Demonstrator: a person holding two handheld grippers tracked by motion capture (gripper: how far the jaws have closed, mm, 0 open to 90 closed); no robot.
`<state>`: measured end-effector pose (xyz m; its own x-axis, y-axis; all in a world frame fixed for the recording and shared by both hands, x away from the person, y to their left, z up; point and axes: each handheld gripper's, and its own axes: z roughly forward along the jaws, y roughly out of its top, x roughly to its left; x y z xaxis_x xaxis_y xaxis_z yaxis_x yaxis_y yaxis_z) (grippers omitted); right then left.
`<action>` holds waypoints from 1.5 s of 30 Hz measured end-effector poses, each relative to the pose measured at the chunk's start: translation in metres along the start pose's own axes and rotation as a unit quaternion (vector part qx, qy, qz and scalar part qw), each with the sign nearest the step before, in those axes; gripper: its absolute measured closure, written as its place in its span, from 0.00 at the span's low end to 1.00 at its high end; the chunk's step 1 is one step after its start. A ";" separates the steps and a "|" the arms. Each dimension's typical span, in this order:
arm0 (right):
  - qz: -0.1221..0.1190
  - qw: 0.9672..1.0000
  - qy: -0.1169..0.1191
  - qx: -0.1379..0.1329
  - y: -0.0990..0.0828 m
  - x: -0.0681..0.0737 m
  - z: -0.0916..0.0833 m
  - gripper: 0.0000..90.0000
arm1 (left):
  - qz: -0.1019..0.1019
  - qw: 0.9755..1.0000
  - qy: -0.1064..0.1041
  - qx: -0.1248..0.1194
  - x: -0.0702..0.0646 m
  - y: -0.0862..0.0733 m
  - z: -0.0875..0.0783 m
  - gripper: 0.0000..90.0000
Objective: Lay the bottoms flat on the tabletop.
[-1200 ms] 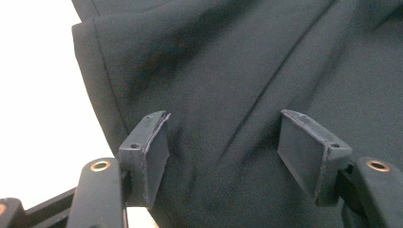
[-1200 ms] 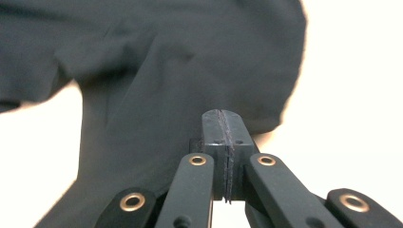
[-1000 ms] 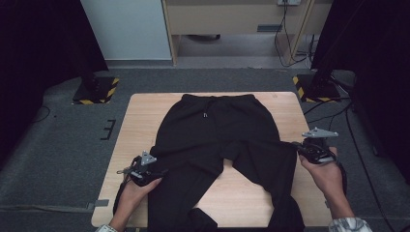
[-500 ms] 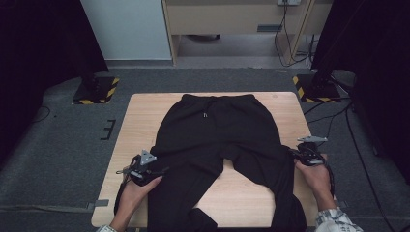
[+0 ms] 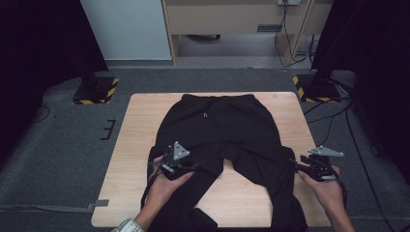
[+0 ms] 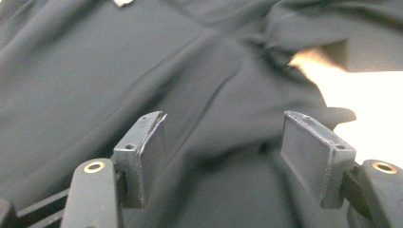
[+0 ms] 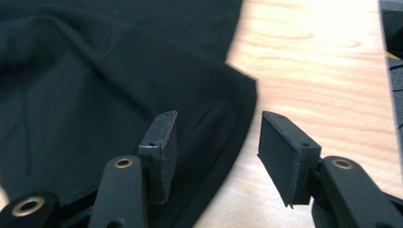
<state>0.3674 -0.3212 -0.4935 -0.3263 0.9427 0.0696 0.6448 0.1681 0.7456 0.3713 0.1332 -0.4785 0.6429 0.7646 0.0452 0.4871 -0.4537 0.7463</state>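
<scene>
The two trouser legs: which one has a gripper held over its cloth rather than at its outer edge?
The leg on the person's left: the left gripper is over its cloth, while the right gripper stands at the other leg's outer edge.

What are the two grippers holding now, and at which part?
Nothing is held. The left gripper stands open above the black trousers. The right gripper has just been opening; the trousers' outer edge lies below its jaws, unpinched.

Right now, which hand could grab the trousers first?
Probably the left. The left hand-held gripper is over the trouser leg, jaws open with the black trousers beneath them. The right hand-held gripper has just been opening at the other leg's outer edge, nothing between its jaws, half over bare table.
</scene>
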 end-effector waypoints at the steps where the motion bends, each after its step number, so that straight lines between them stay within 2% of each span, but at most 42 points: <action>1: -0.003 1.000 0.002 0.001 -0.002 0.003 -0.001 0.53 | 0.004 1.000 -0.005 -0.002 -0.006 0.006 0.007 0.34; 3: -0.005 1.000 0.011 0.000 -0.007 0.012 -0.001 0.54 | 0.004 1.000 -0.019 -0.003 -0.016 0.015 0.019 0.34; 7: -0.014 1.000 0.022 -0.002 -0.021 0.027 0.000 0.54 | 0.015 0.999 -0.035 0.002 -0.035 0.029 0.041 0.34; 10: -0.019 0.999 0.027 0.012 -0.029 0.034 0.001 0.52 | 0.010 0.999 -0.051 -0.003 -0.047 0.037 0.051 0.34; 11: -0.026 0.999 0.025 0.014 -0.031 0.036 0.000 0.52 | 0.009 0.998 -0.054 -0.006 -0.051 0.039 0.054 0.34; 13: -0.021 0.999 0.024 0.016 -0.032 0.036 0.000 0.50 | 0.007 0.998 -0.061 -0.007 -0.060 0.042 0.058 0.35; 15: -0.012 0.999 0.030 0.015 -0.033 0.035 0.001 0.50 | -0.002 0.997 -0.077 -0.005 -0.067 0.043 0.064 0.36; 18: -0.012 0.999 0.037 0.016 -0.034 0.037 0.004 0.53 | 0.005 0.997 -0.076 -0.002 -0.076 0.045 0.073 0.37; 21: -0.017 0.999 0.040 0.024 -0.035 0.039 0.008 0.54 | 0.003 0.997 -0.082 0.007 -0.083 0.048 0.083 0.37; 23: -0.020 0.999 0.040 0.026 -0.036 0.041 0.010 0.55 | 0.010 0.997 -0.076 0.017 -0.087 0.049 0.090 0.39; 24: -0.022 0.999 0.039 0.025 -0.036 0.042 0.010 0.56 | 0.015 0.997 -0.074 0.031 -0.090 0.048 0.095 0.40; 27: -0.026 0.998 0.041 0.026 -0.037 0.044 0.011 0.56 | 0.023 0.997 -0.065 0.039 -0.095 0.046 0.103 0.43; 29: -0.030 0.998 0.045 0.030 -0.038 0.046 0.012 0.57 | 0.018 0.997 -0.062 0.043 -0.095 0.044 0.108 0.44; 31: -0.029 0.998 0.052 0.033 -0.037 0.048 0.012 0.62 | 0.012 0.997 -0.060 0.042 -0.095 0.043 0.112 0.46; 33: -0.037 0.997 0.058 0.036 -0.037 0.050 0.012 0.72 | 0.012 0.998 -0.054 0.032 -0.096 0.043 0.115 0.47; 35: -0.042 0.996 0.063 0.037 -0.037 0.052 0.012 0.80 | 0.012 0.998 -0.054 0.024 -0.097 0.044 0.117 0.54; 38: -0.047 0.996 0.066 0.035 -0.037 0.052 0.012 0.93 | 0.012 0.998 -0.060 0.018 -0.099 0.044 0.118 0.77; 41: -0.046 0.996 0.070 0.032 -0.036 0.051 0.011 0.99 | 0.024 0.998 -0.060 0.018 -0.102 0.046 0.117 0.93; 43: -0.051 0.996 0.069 0.024 -0.035 0.050 0.009 0.99 | 0.033 0.998 -0.058 0.015 -0.102 0.047 0.112 0.98; 45: -0.045 0.996 0.071 0.018 -0.033 0.049 0.005 0.99 | 0.039 0.998 -0.055 0.014 -0.098 0.047 0.104 0.99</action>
<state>0.3336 -0.2795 -0.5181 -0.4768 0.8735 0.0982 0.6322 0.2632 0.7287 0.3924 -0.0107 -0.5170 0.7391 0.6730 0.0283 0.4484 -0.5230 0.7249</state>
